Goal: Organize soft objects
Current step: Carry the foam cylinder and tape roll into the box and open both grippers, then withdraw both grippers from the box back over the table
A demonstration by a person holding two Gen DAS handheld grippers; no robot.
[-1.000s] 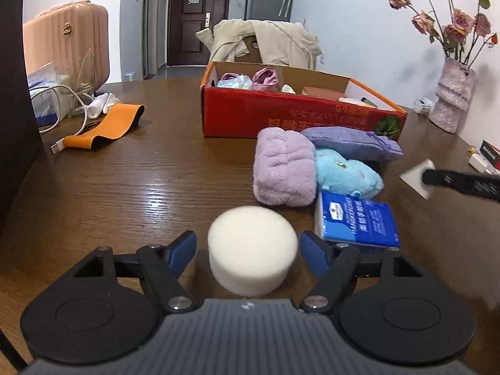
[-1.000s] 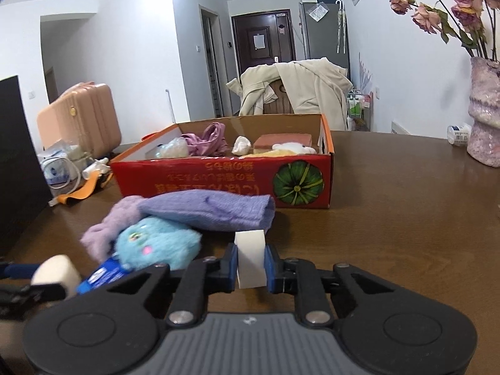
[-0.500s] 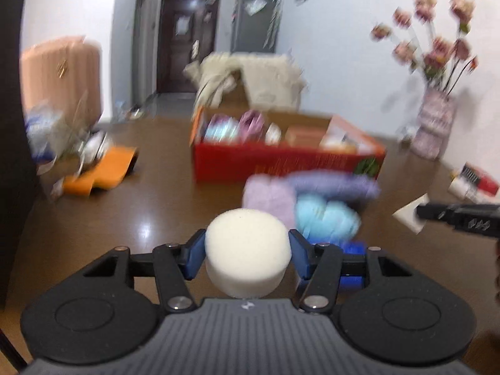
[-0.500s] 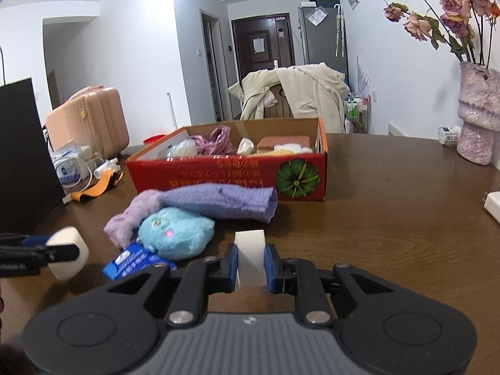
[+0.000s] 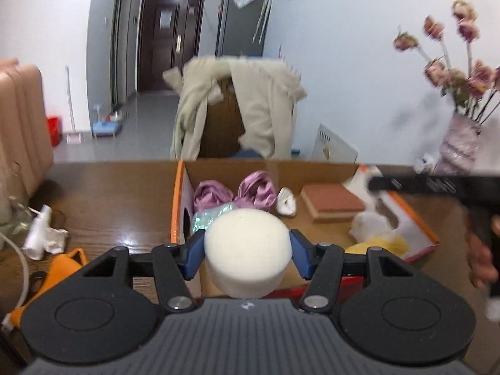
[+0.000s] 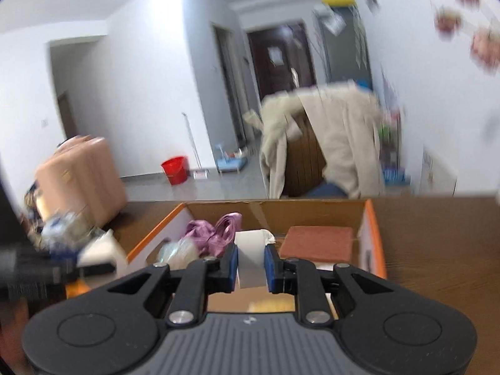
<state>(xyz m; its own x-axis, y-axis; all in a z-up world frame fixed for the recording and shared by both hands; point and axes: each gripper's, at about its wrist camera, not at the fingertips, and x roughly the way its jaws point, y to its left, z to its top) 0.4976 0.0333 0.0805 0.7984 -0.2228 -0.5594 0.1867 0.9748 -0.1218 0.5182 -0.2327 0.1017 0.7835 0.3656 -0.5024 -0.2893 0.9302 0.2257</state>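
Round white foam sponge (image 5: 248, 247) sits clamped in the left gripper (image 5: 247, 254) above the red cardboard box (image 5: 415, 234); right gripper (image 6: 251, 264) pinches a white foam block (image 6: 250, 257). Release both low, over bare floor.

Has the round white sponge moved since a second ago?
Yes. The sponge, clamped in the left gripper, was on the table short of the red box; now it is raised over the box's near edge.
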